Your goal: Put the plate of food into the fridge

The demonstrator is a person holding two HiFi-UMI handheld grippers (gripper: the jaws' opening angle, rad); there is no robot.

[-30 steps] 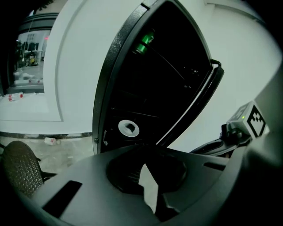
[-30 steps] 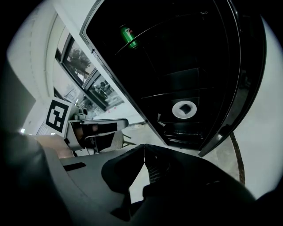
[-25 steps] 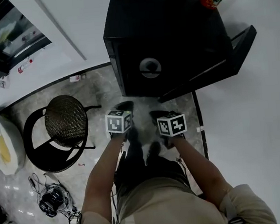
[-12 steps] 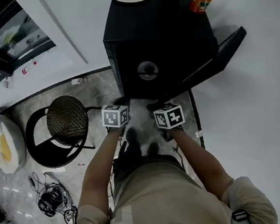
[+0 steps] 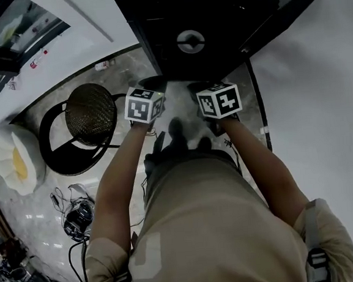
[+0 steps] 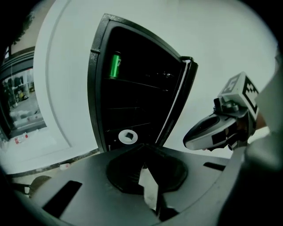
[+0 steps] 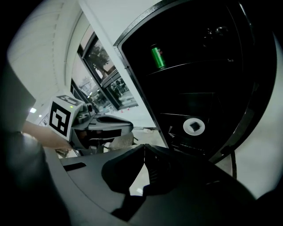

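At the far left of the floor (image 5: 14, 108) lies a white cushion-like thing (image 5: 9, 164) with a yellow patch in it. Beside it stands a round wicker stool (image 5: 88, 114) in a black ring frame, with a tangle of cables (image 5: 77, 216) nearer the person.

The left hand-held gripper (image 6: 144, 152) is held out in front of the person, its 2 jaws pressed together at the tips with nothing between them.

Straight ahead of both grippers stands the black fridge (image 5: 207, 5), its door (image 5: 282, 14) swung open to the right. Inside, 1 green can (image 6: 115, 65) stands upright on the upper shelf, close to the left wall. The lower shelves are too dark to tell what they carry. Low in the opening sits a round white disc (image 6: 128, 136) with a dark square in its middle.

The right hand-held gripper (image 7: 144, 152) is level with the left one and just beside it. Its 2 jaws also meet at the tips, empty. White wall lies right of the fridge door.
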